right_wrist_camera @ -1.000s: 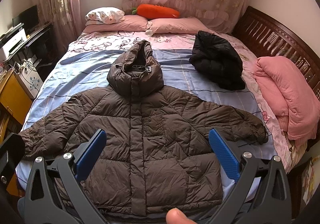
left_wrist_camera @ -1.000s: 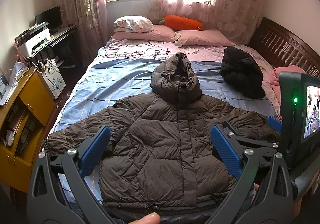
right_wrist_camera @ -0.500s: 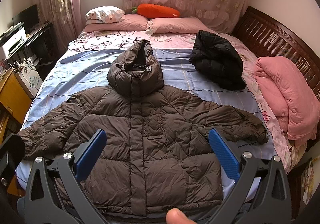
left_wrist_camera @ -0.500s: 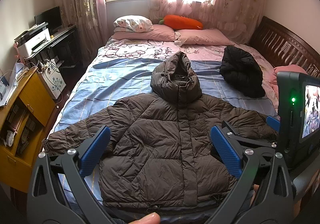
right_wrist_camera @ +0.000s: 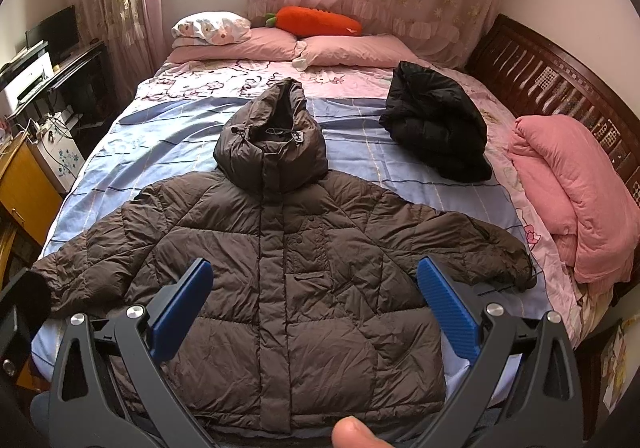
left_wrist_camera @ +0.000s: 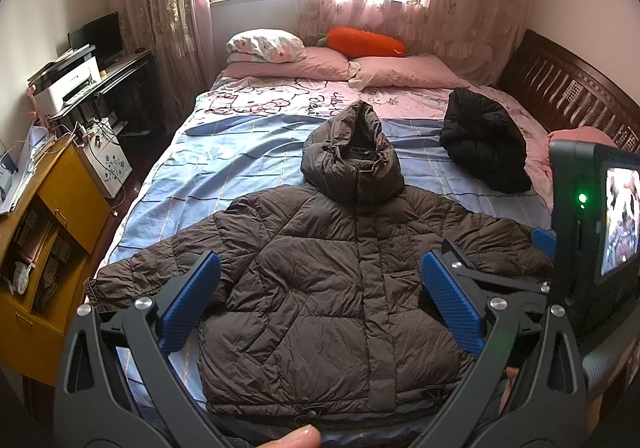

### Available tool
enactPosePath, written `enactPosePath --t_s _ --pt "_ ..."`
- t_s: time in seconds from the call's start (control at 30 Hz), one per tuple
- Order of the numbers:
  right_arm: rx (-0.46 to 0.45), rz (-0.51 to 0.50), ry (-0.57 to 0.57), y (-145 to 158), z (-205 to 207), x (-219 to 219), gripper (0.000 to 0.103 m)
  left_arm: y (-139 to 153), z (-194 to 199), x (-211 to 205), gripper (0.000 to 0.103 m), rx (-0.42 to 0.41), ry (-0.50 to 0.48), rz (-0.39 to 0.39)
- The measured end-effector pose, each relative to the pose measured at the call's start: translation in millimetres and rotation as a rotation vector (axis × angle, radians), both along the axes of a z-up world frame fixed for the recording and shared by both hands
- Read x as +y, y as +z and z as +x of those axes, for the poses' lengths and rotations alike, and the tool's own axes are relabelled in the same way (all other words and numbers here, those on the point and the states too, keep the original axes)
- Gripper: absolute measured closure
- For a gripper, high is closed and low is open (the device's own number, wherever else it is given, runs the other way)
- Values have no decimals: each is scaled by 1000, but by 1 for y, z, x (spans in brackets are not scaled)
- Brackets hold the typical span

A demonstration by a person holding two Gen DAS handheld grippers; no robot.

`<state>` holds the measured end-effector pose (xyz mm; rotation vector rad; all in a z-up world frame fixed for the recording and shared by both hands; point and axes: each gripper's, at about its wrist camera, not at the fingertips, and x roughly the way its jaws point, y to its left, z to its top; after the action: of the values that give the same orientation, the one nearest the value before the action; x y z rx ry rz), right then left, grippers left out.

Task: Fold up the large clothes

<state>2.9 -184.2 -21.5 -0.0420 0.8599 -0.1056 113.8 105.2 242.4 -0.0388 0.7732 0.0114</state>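
I saw the brown jacket (right_wrist_camera: 280, 272) lying flat and face up on the bed (right_wrist_camera: 168, 136), sleeves out to both sides, hood (right_wrist_camera: 272, 144) pointing toward the pillows (right_wrist_camera: 280, 42). My left gripper (left_wrist_camera: 320, 300) hung above its hem with fingers spread wide, pinching nothing. My right gripper (right_wrist_camera: 316, 296) did the same, fingers wide apart and clear of the fabric. A black jacket (right_wrist_camera: 436, 132) sat bunched to the right, well apart from the brown one, beside a pink blanket (right_wrist_camera: 572, 192).
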Motion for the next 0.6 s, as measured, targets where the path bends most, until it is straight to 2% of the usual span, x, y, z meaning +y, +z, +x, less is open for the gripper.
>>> enactPosePath --t_s 0.03,0.1,0.17,0.27,0.33,0.4,0.43,0.47,0.5,0.53,0.57,0.6 --pt "-6 -14 -10 -5 4 -4 1 6 9 15 2 1 -5 -3" --pt "9 -62 -75 -17 18 -22 1 2 8 16 2 -2 -2 -10" --pt "8 -57 -159 -25 32 -51 1 -4 16 18 2 -3 3 -29" --pt "-83 55 -225 -31 52 -105 1 -11 37 15 2 -54 -43 -17" --pt "-116 157 -195 -55 73 -149 1 -34 66 2 2 -23 -95 18" --pt "-30 225 -187 -90 99 -188 1 -78 103 -13 2 128 -177 91" --pt "30 246 -203 -110 109 -208 1 -110 121 -18 6 202 -217 95" --pt "66 272 -243 -136 115 -241 1 -130 124 -18 12 246 -228 96" --pt "83 280 -294 -152 116 -266 1 -148 126 -21 13 254 -234 88" --pt "125 300 -380 -171 115 -299 1 -165 133 -22 13 218 -228 166" --pt "165 349 -437 -185 114 -322 1 -176 133 -26 13 208 -232 195" --pt "208 453 -500 -201 110 -351 1 -184 139 -26 13 195 -240 270"
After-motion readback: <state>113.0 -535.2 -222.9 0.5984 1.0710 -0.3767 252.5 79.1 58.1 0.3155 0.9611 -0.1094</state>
